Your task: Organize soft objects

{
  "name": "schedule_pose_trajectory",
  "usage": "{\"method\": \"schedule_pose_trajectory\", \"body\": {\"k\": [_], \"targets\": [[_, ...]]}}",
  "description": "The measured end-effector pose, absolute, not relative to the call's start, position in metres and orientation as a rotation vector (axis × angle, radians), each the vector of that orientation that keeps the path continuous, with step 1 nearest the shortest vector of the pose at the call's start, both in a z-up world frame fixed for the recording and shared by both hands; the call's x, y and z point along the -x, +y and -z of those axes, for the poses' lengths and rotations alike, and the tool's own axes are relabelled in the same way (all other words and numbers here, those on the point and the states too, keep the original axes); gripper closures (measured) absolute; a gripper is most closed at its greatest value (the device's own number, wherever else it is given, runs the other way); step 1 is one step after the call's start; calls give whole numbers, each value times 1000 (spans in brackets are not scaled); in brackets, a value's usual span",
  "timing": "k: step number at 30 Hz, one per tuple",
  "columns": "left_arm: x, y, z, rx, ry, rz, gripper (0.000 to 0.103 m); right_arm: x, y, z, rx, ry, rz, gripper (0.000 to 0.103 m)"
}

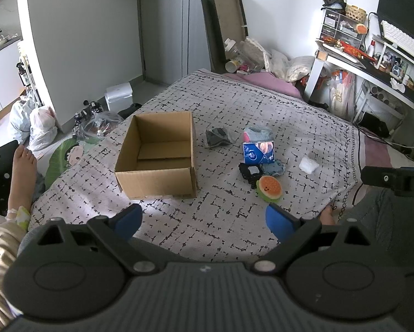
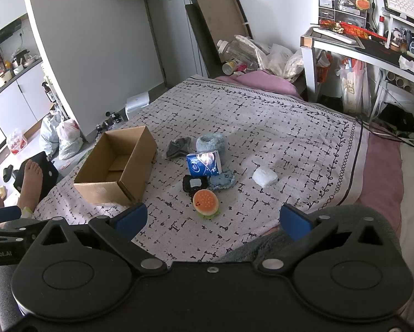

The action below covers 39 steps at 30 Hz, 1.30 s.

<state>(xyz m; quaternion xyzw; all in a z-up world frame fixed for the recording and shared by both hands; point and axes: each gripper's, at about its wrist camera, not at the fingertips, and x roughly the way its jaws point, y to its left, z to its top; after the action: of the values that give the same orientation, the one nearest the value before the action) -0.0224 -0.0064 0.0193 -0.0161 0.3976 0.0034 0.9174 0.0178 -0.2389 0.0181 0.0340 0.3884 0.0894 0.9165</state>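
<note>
An open, empty cardboard box [image 1: 157, 155] [image 2: 115, 166] stands on the patterned bedspread [image 1: 234, 105] [image 2: 262, 110]. To its right lies a cluster of soft items: a burger plush [image 1: 269, 188] [image 2: 205, 202], a blue tissue pack [image 1: 258, 152] [image 2: 204, 162], a fluffy blue roll [image 1: 258, 133] [image 2: 211, 141], a black pouch [image 1: 249, 172] [image 2: 194, 184], a blue knit piece [image 1: 274, 168] [image 2: 222, 180], a dark bag [image 1: 218, 137] [image 2: 178, 147] and a white wad [image 1: 308, 164] [image 2: 264, 177]. My left gripper [image 1: 204, 220] is open and empty near the front edge. My right gripper [image 2: 212, 220] is open and empty, just short of the burger.
A bare foot [image 1: 21, 163] [image 2: 31, 179] rests at the bed's left edge. Plastic bags [image 1: 38, 127] and clutter lie on the floor left. A pink pillow [image 1: 265, 81] and bags sit at the far end. A cluttered desk [image 1: 372, 63] stands right.
</note>
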Motion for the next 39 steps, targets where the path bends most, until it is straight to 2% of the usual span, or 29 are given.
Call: {"method": "schedule_pose_trajectory", "body": {"k": [20, 39], "targets": [[13, -10, -15, 22, 815, -32, 8, -30, -238, -12, -84, 802, -195, 0], [-44, -33, 9, 33, 836, 13, 8, -84, -269, 11, -176, 842, -79, 0]]}}
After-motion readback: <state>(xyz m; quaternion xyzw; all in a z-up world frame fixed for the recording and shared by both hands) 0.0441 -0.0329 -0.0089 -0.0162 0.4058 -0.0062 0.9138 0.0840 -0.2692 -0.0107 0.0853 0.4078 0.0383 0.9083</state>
